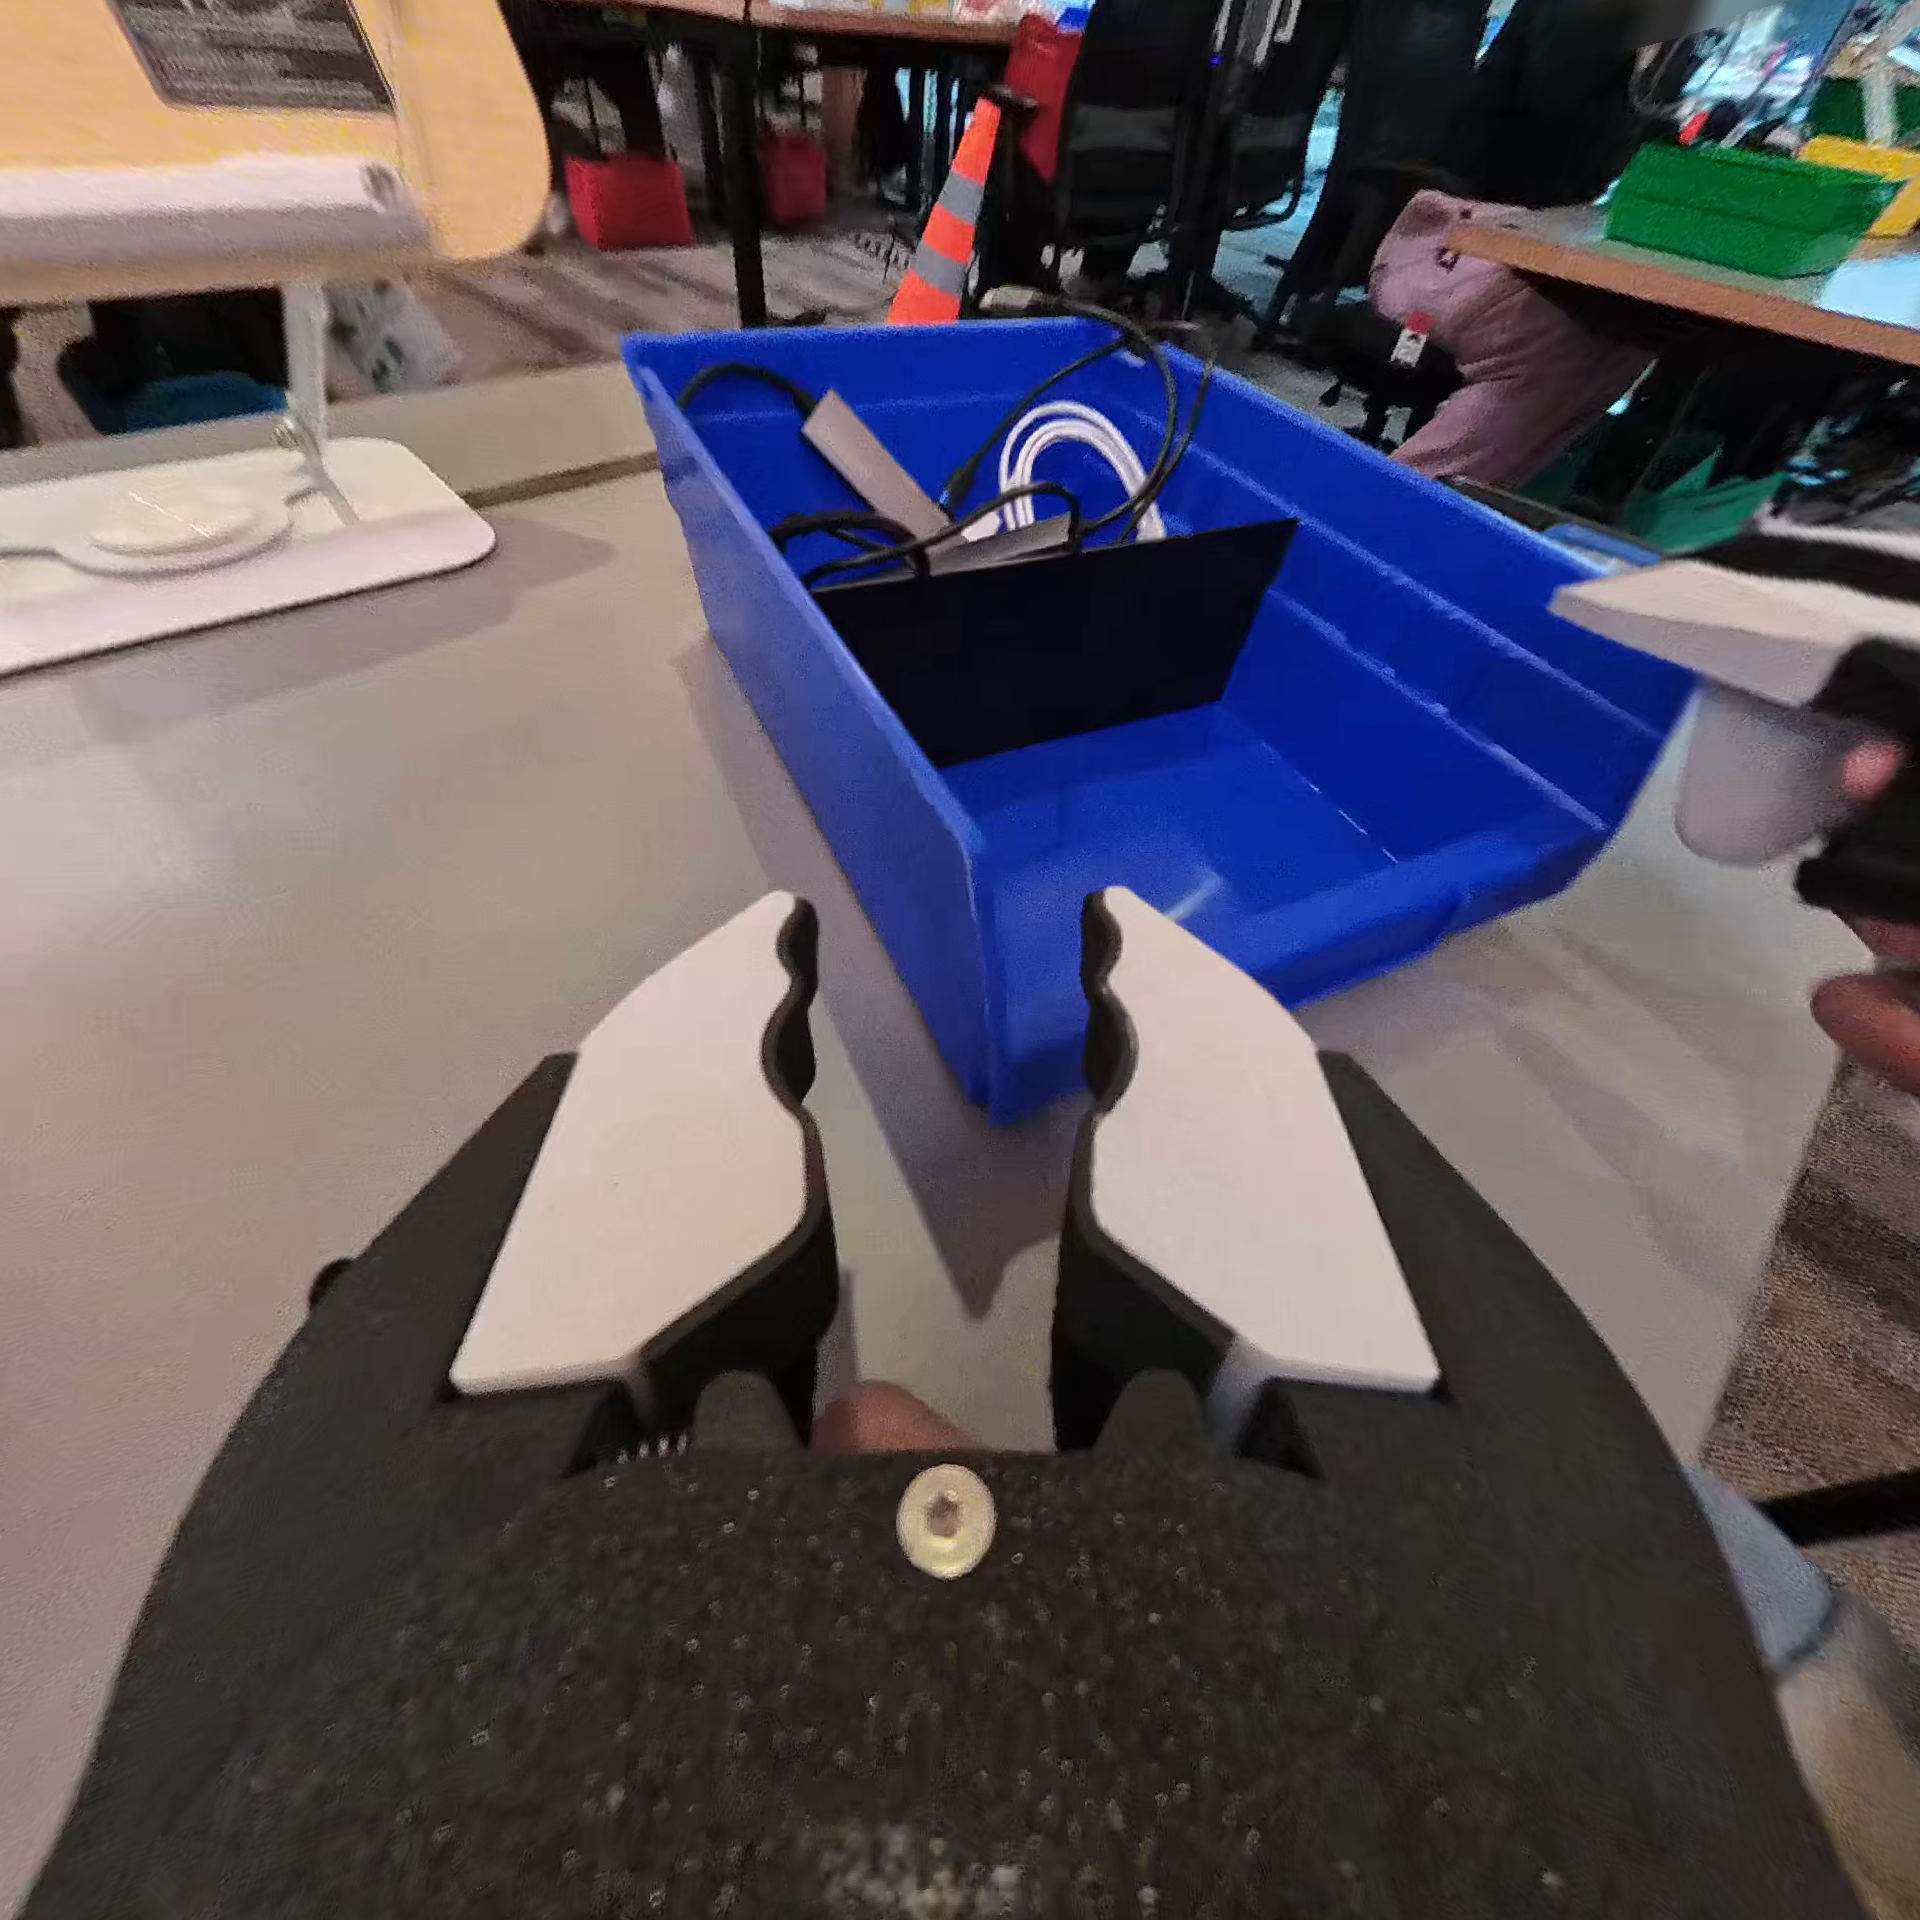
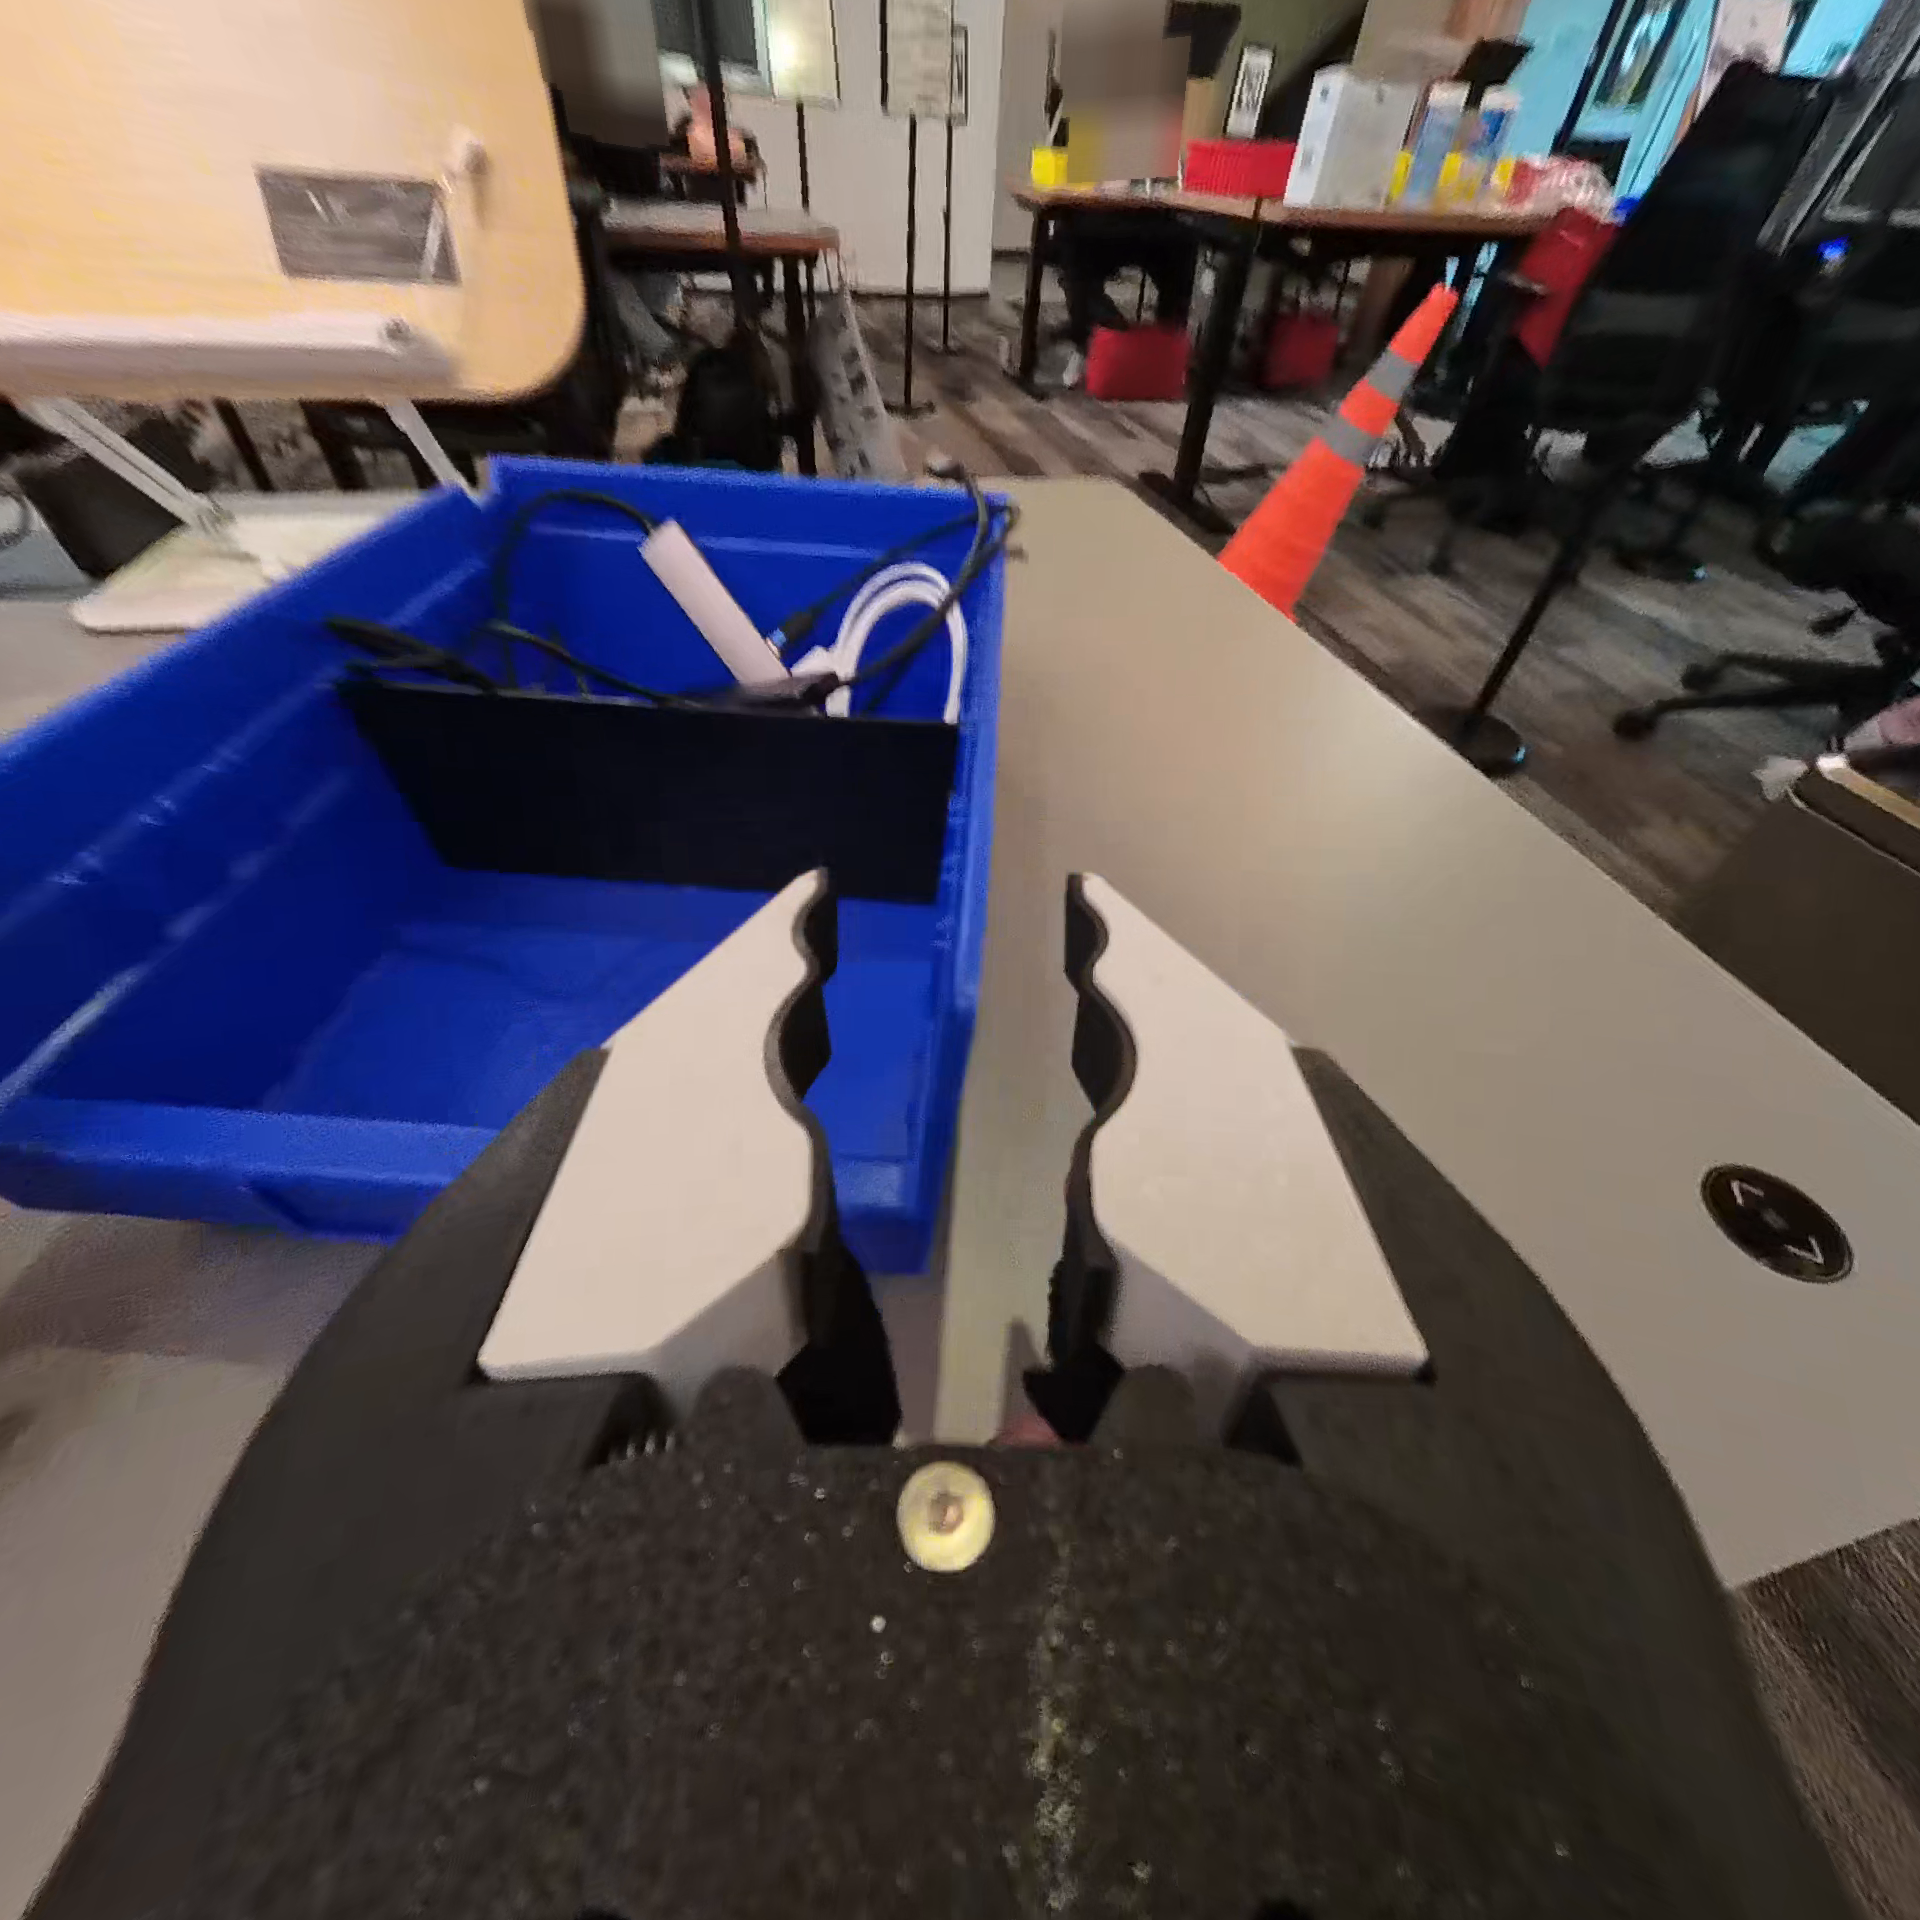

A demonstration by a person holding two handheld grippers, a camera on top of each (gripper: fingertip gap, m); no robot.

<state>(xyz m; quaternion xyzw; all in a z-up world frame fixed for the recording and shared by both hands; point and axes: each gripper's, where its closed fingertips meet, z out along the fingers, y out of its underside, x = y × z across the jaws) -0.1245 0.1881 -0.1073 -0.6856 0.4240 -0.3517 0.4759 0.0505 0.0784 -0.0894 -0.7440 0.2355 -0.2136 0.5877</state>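
I see the blue bin on the grey table, at 12 o'clock from my left gripper and 10 o'clock from my right gripper. Behind its black divider lie cables and a grey adapter. Both jaws stand apart, holding nothing, near the bin. A label on the wooden board is too blurred to read.

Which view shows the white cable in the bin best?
The left wrist view: the white cable shows as a full coil behind the black divider. In the right wrist view it is smaller and blurred.
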